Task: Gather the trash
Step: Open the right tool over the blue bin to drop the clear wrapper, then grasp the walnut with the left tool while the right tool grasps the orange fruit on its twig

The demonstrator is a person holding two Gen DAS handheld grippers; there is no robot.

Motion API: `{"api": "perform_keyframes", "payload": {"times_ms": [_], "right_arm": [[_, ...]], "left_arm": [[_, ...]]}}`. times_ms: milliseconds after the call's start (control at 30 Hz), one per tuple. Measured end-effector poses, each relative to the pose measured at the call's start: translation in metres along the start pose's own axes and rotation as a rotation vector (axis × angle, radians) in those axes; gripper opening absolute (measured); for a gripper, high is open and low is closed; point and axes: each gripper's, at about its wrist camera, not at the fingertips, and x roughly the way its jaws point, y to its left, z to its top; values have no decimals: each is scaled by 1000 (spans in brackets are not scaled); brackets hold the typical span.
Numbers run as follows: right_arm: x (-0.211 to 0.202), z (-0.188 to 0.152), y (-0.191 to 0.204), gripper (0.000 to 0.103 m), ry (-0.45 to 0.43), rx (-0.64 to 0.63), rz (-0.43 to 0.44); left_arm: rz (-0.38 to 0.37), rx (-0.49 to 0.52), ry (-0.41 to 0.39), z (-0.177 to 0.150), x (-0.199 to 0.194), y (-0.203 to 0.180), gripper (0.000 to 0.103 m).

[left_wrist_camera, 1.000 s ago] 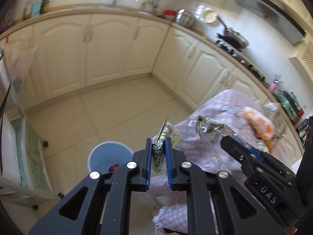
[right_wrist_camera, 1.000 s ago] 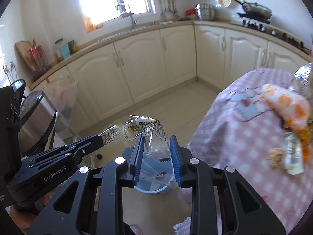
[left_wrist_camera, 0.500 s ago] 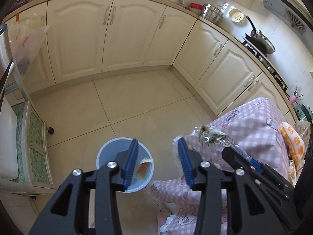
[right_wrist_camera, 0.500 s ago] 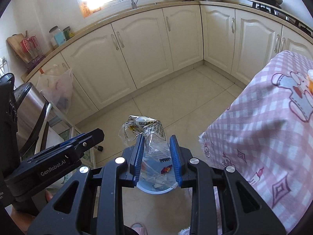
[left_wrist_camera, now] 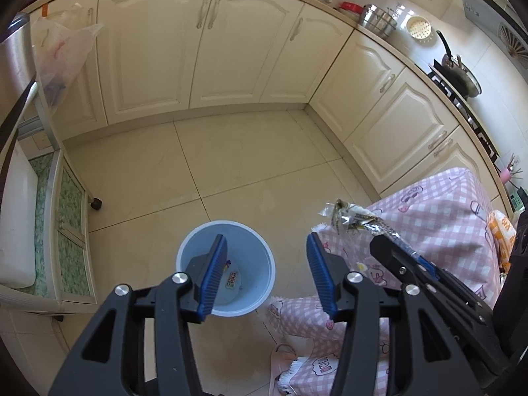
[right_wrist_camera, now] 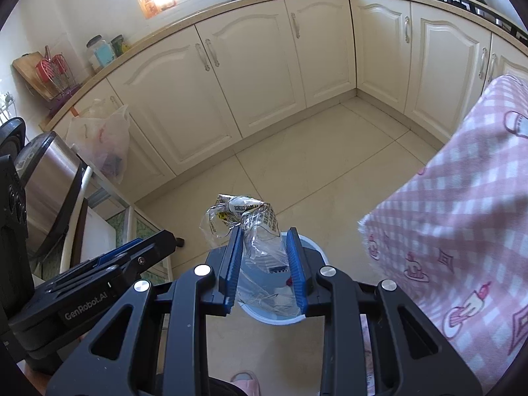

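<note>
- left gripper (left_wrist_camera: 264,275): fingers wide apart, nothing between them, hanging over the light-blue trash bin (left_wrist_camera: 264,257) on the tiled floor (left_wrist_camera: 237,161)
- bin interior in left wrist view: a small printed wrapper (left_wrist_camera: 232,279) lies flat on the bottom, plus a small dark scrap beside it
- right gripper (right_wrist_camera: 264,269): fingers closed partway on a crumpled clear plastic wrapper (right_wrist_camera: 250,227); printed top end sticks up past the fingertips, clear body runs down between the blue pads
- same wrapper from left wrist view (left_wrist_camera: 353,219): poking out of the right gripper (left_wrist_camera: 396,250), over the edge of the pink checkered tablecloth (left_wrist_camera: 439,231), to the right of the bin, not over its opening
- in right wrist view the bin (right_wrist_camera: 312,247) sits directly behind and below the held wrapper, mostly hidden by the fingers and the plastic
- left gripper body (right_wrist_camera: 142,250) visible low left in right wrist view, just beside the right one
- tablecloth (right_wrist_camera: 462,198) hangs down the side of the counter, fringed corner near the bin
- orange-patterned package (left_wrist_camera: 503,231) lies on the tablecloth at far right of left wrist view, partly cut off
- plastic bag (right_wrist_camera: 102,138) hangs at the cream cabinets (right_wrist_camera: 257,76), well apart from the bin
</note>
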Motion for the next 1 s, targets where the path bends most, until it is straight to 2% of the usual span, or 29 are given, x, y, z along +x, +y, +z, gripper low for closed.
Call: {"api": "perform_keyframes", "payload": {"times_ms": [167,333,533,733,1000], "right_arm": [[5,17,8,28,-13,41,87],[-6,29,16,32,-57,11,76],[-41,22,7,32,-102,5,22],[-103,7,-23,34,-194,23,-53],[-190,-26,-74,35,-316,80,-171]], "left_arm": [[4,-14,-30,5,-10,7,51],[1,-11,-37,6,-19,5,52],[-29,34,-56,1,-36,-20,52],[-100,112,-91,-10,-66,-70,52],[-210,283,-110,-44,-101,-162,52]]}}
